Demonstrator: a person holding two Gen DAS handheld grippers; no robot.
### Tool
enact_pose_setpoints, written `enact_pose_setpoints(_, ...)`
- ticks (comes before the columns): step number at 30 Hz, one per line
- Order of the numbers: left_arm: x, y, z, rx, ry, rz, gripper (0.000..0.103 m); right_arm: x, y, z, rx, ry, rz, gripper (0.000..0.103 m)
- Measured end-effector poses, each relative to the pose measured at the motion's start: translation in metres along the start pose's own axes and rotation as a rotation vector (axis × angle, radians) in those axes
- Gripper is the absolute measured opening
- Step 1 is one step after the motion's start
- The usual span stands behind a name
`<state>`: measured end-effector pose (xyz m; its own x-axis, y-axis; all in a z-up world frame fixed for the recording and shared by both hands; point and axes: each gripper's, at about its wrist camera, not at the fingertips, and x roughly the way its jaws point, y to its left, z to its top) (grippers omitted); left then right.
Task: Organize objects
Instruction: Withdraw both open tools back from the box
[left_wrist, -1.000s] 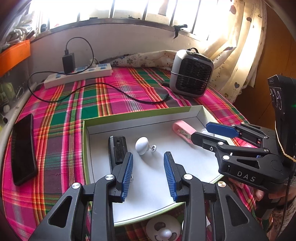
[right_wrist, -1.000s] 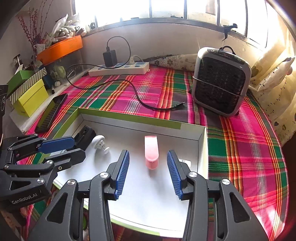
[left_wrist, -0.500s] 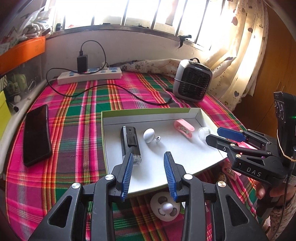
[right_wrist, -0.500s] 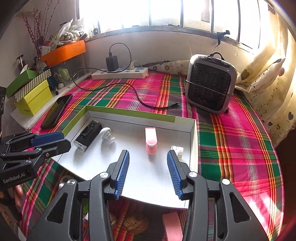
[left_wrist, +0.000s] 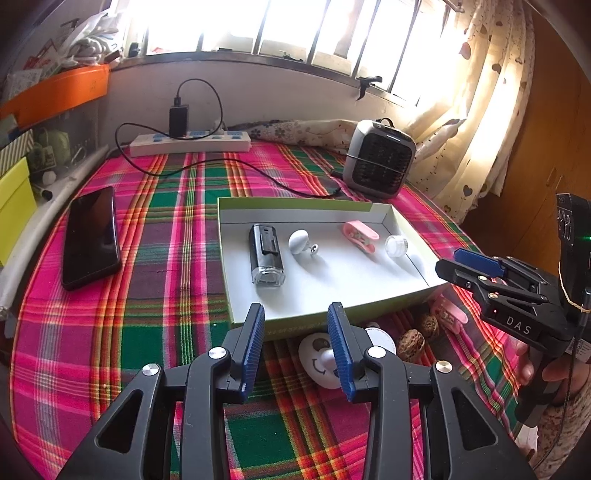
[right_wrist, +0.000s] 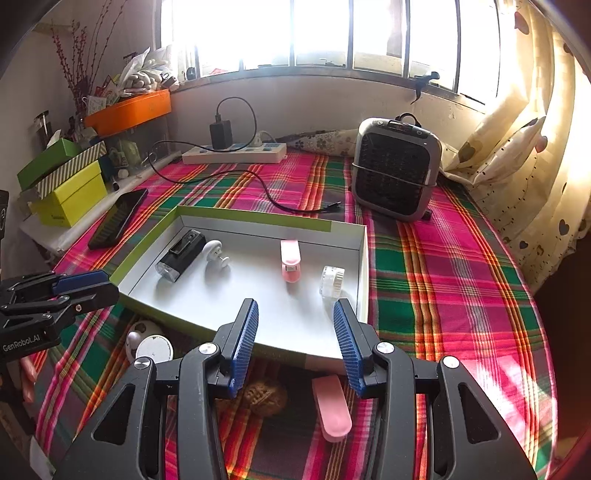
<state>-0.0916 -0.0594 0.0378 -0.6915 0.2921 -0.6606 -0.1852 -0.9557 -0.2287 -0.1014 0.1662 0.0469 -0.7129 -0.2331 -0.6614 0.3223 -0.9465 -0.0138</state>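
A shallow white box with green walls (left_wrist: 224, 258) lies on the plaid cloth. It holds a black light (left_wrist: 266, 254), a white knob (left_wrist: 299, 242), a pink clip (left_wrist: 360, 236) and a small clear jar (left_wrist: 396, 245). Loose in front of it are a white round item (left_wrist: 317, 360), two walnuts (left_wrist: 410, 343) and a second pink clip (right_wrist: 330, 406). My left gripper (left_wrist: 297, 343) hovers over the box's near edge, its jaws opening with nothing between them. My right gripper (right_wrist: 295, 339) stands open and empty, above a walnut (right_wrist: 264, 398) and that clip.
A black phone (left_wrist: 90, 236) lies left of the box. A small heater (left_wrist: 378, 162) stands at the back right, a power strip (left_wrist: 190, 142) with charger and cable at the back. Yellow and green boxes (right_wrist: 70, 199) sit off the left side; a curtain hangs at the right.
Both grippers have drawn back from over the box toward the near side, so the loose items in front of it now show. The left jaws stand slightly wider.
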Motion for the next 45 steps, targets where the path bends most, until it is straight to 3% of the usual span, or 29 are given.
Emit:
enact_pose_setpoints(11,-0.001,0.003,-0.021,-0.022,0.030,-0.038,0.038,-0.018,-0.020,-0.031,0.041,0.004,-0.037,0.045)
enact_pose_setpoints(14,-0.002,0.007,-0.026,-0.041,0.036,-0.042,0.039,-0.023,-0.025,-0.041,0.041,0.009,-0.052,0.052)
enact_pose_setpoints(20,0.001,0.009,-0.033,-0.055,0.053,-0.058,0.039,-0.024,-0.032,-0.055,0.055,0.034,-0.053,0.052)
enact_pose_setpoints(45,0.022,0.001,-0.029,-0.038,0.115,-0.099,0.042,0.015,-0.027,-0.050,0.004,0.159,-0.021,0.052)
